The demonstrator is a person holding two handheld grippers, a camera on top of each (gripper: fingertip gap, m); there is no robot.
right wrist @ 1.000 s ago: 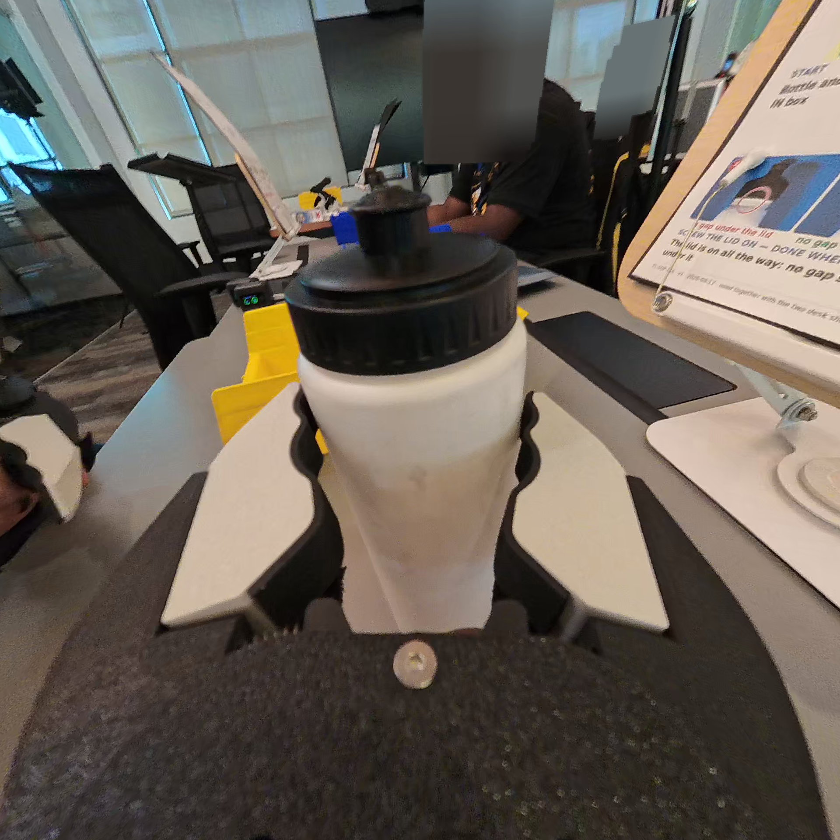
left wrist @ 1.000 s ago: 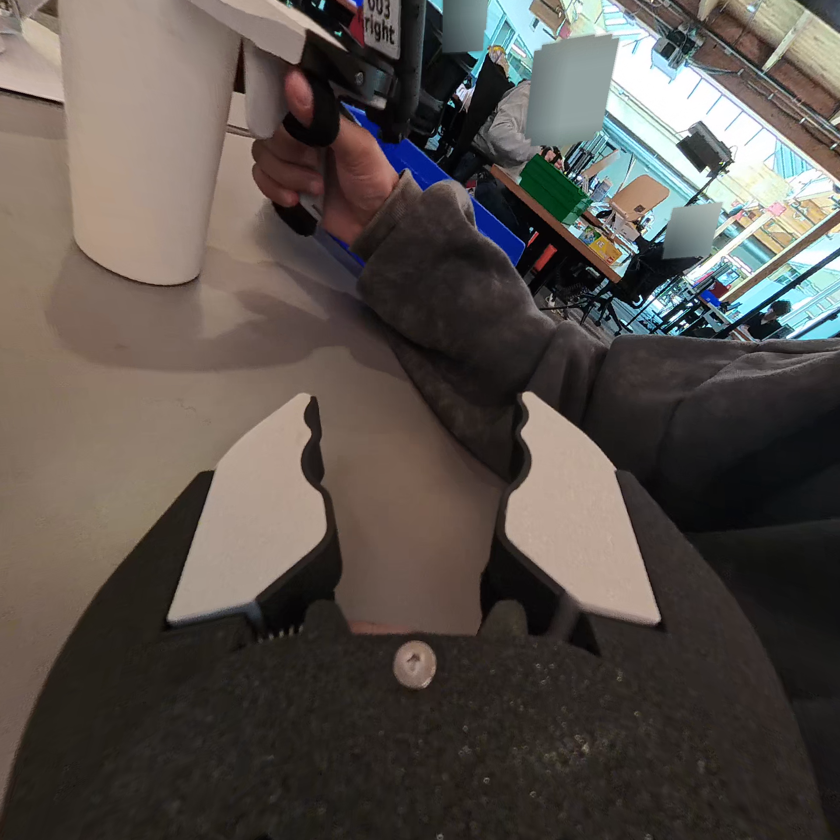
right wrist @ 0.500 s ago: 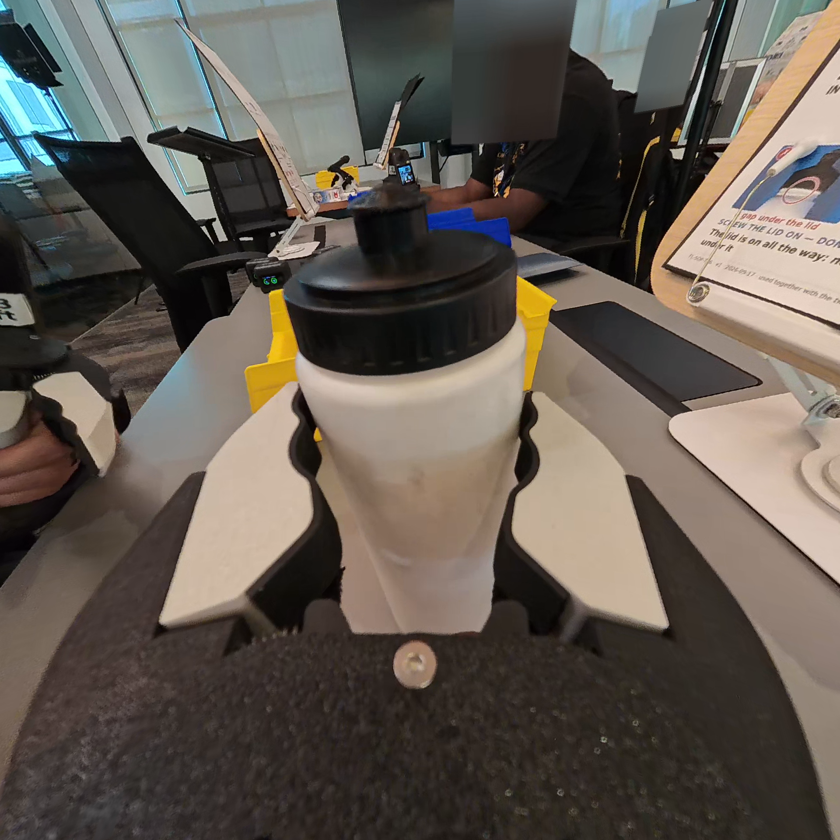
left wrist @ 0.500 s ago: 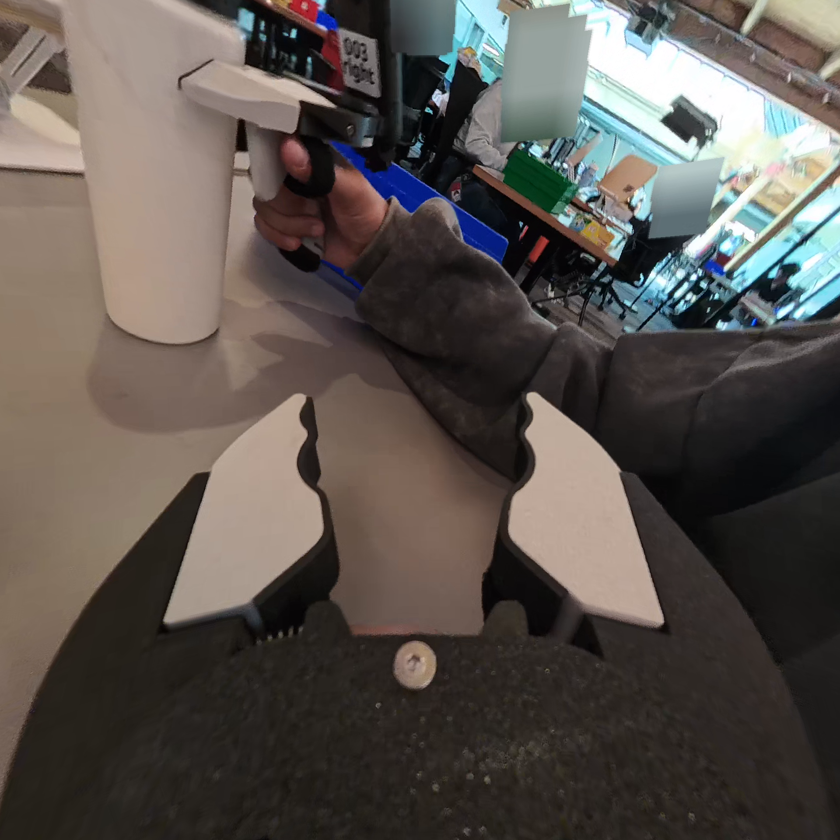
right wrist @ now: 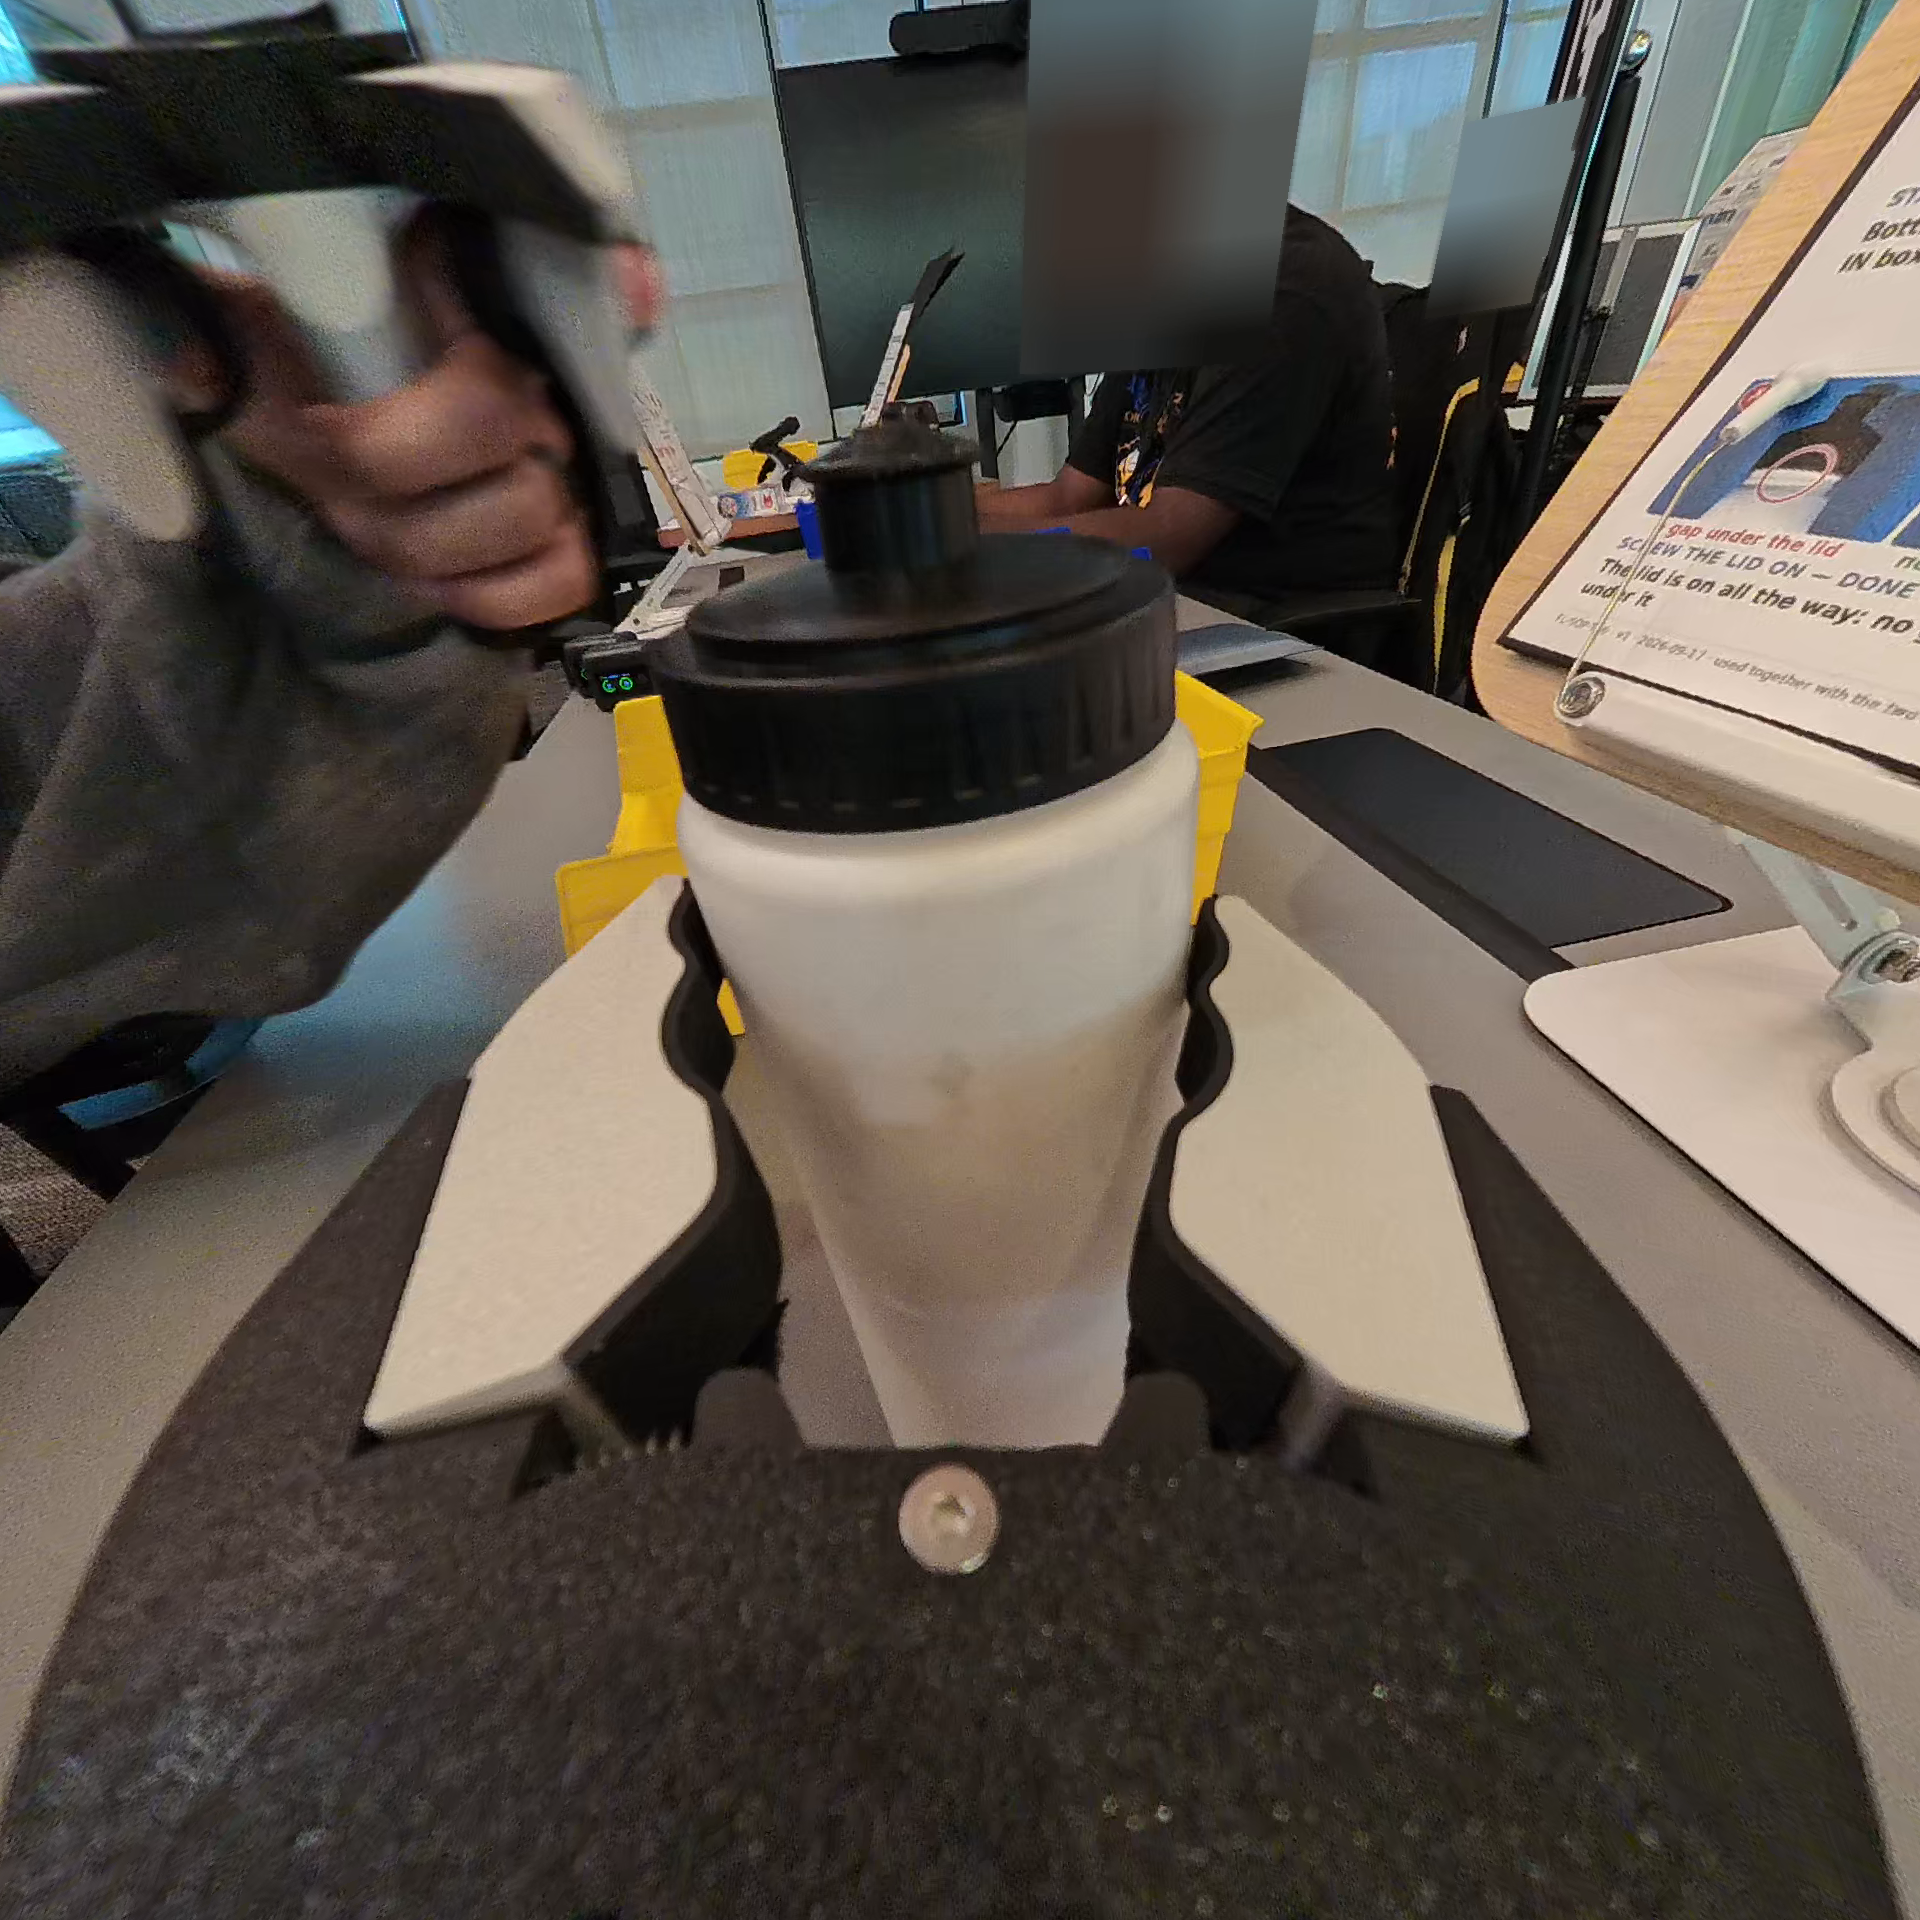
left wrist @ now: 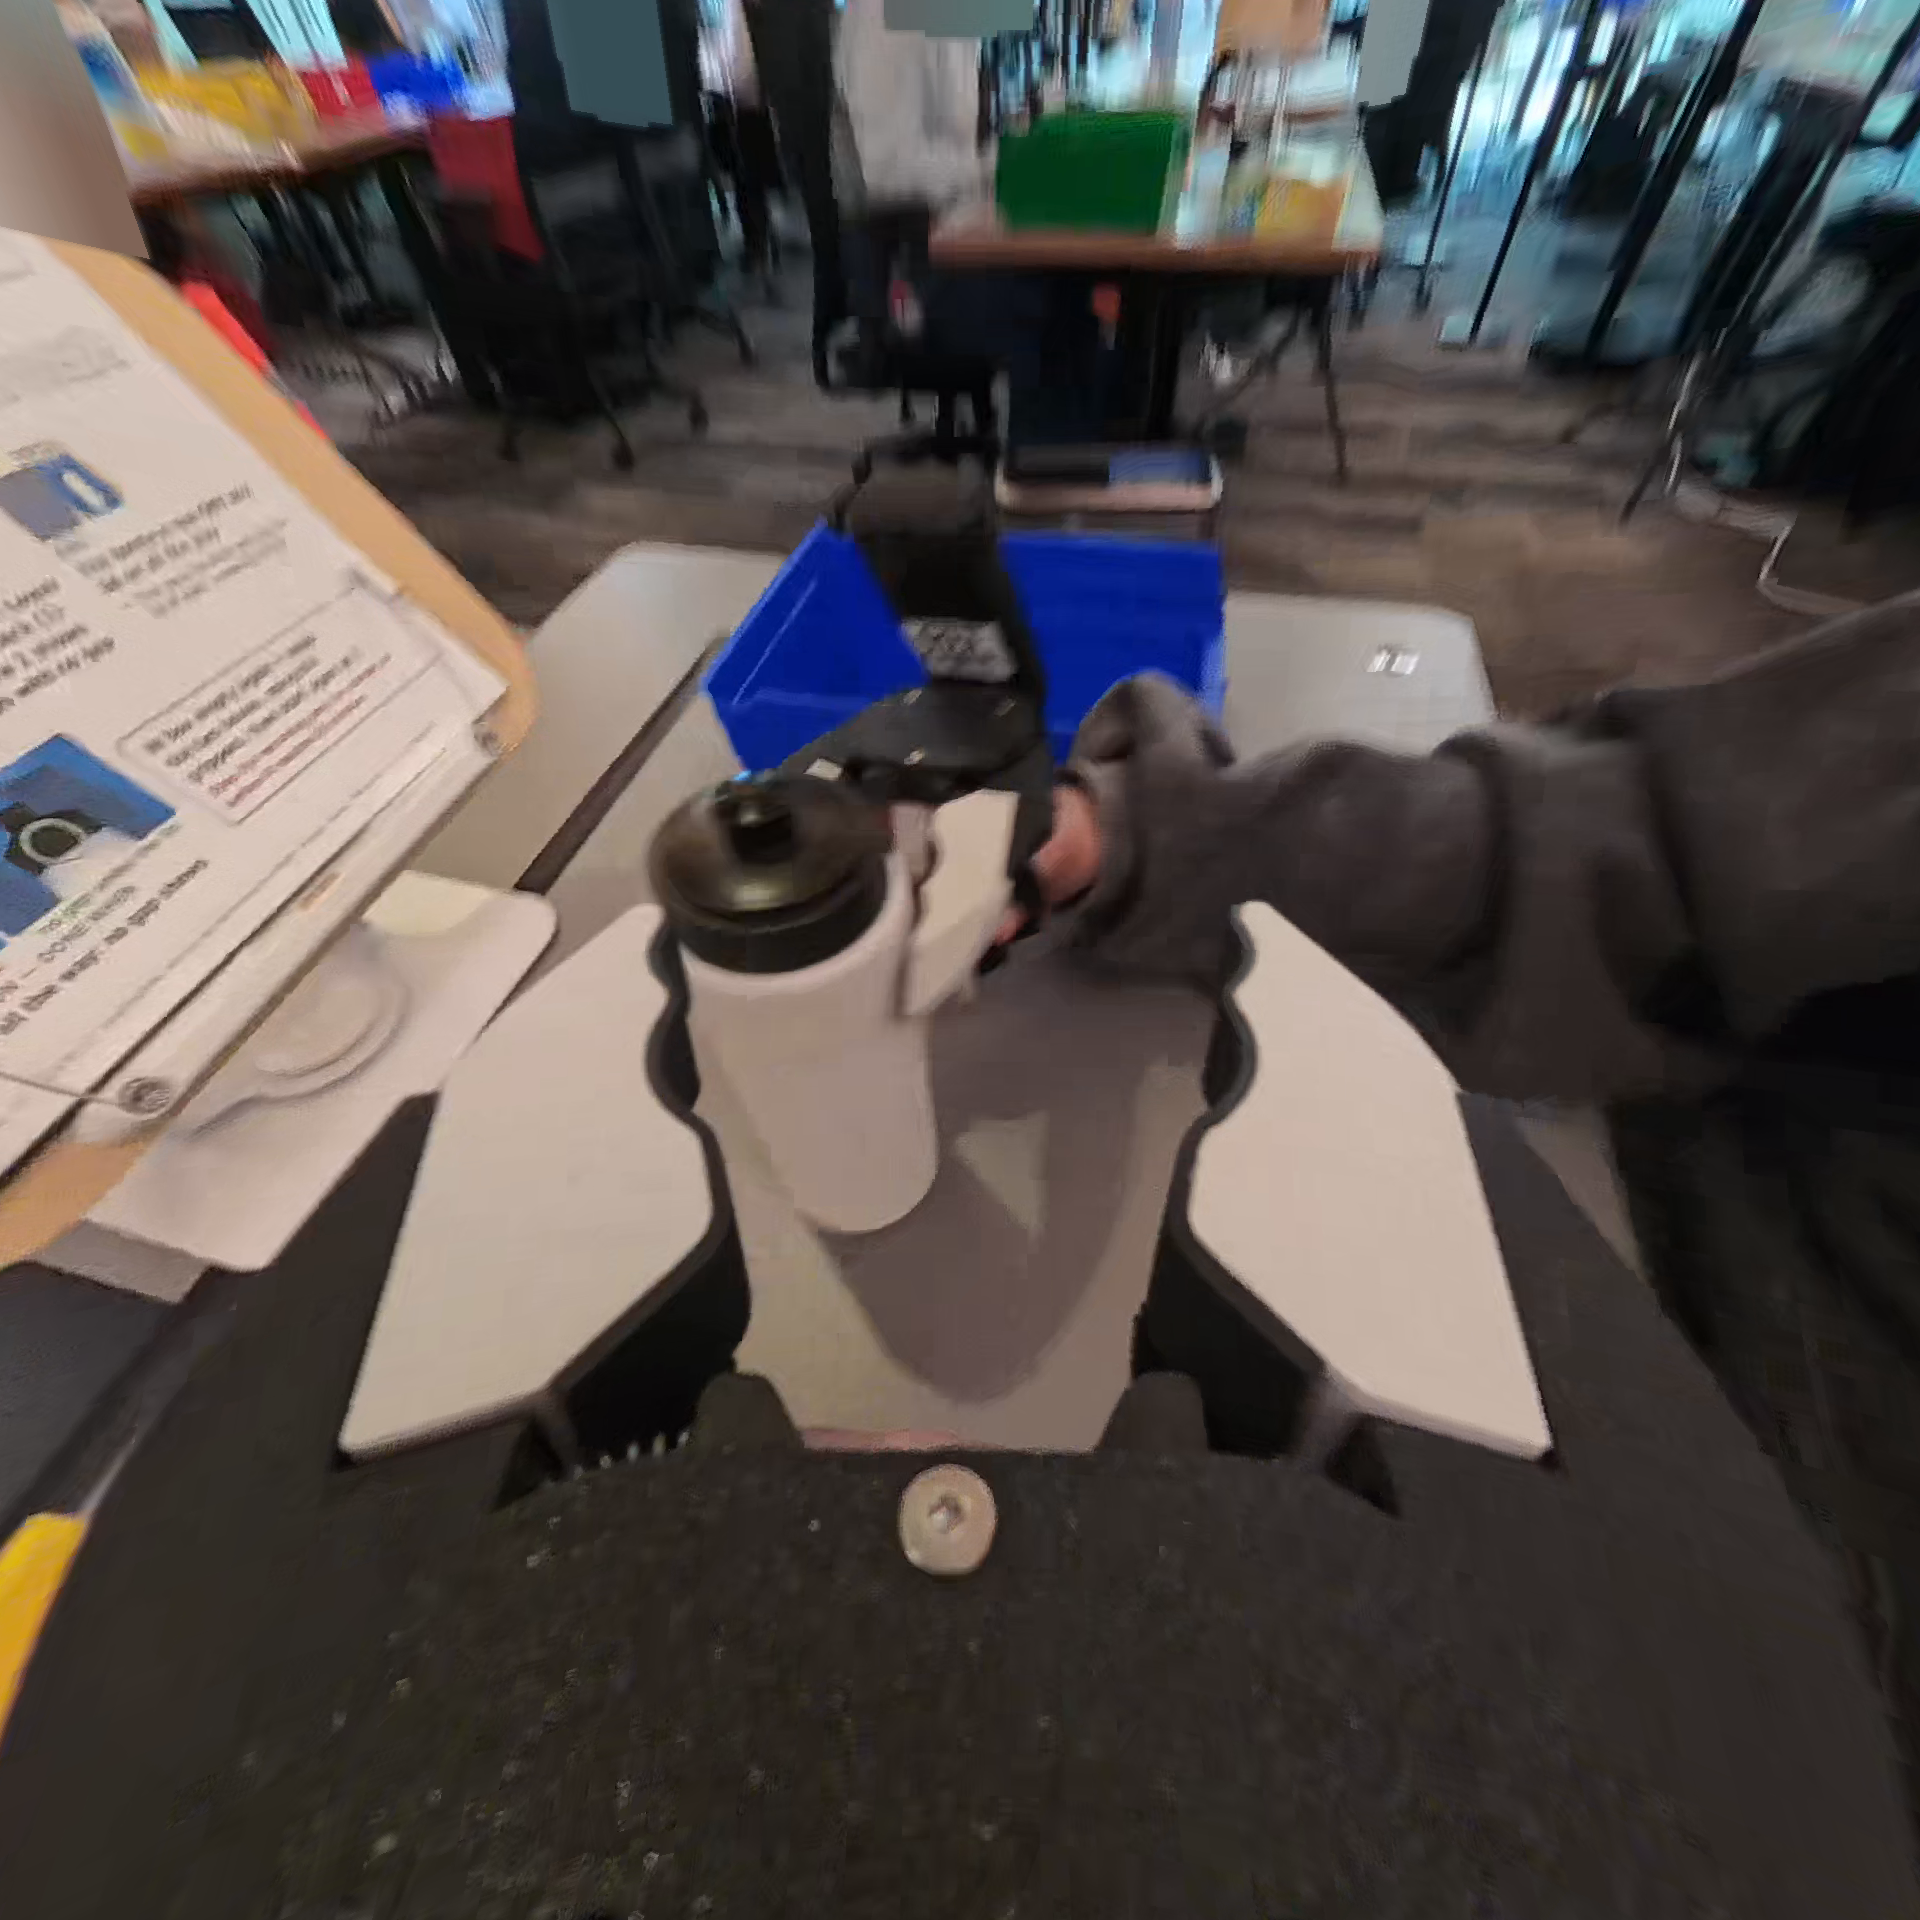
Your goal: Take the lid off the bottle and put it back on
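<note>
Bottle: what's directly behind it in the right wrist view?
A yellow bin sits on the table right behind the bottle, showing on both sides of it. The bottle and its black lid cover the bin's middle, so its contents can't be seen.

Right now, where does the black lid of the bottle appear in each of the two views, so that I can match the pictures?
Left wrist view: the black lid is left of centre, on the white bottle, beyond the open left tongs.
Right wrist view: the lid is central, above the right tongs shut on the bottle.
Shared landmark: the tilted instruction board, at left in the left view and at right in the right view.
</note>
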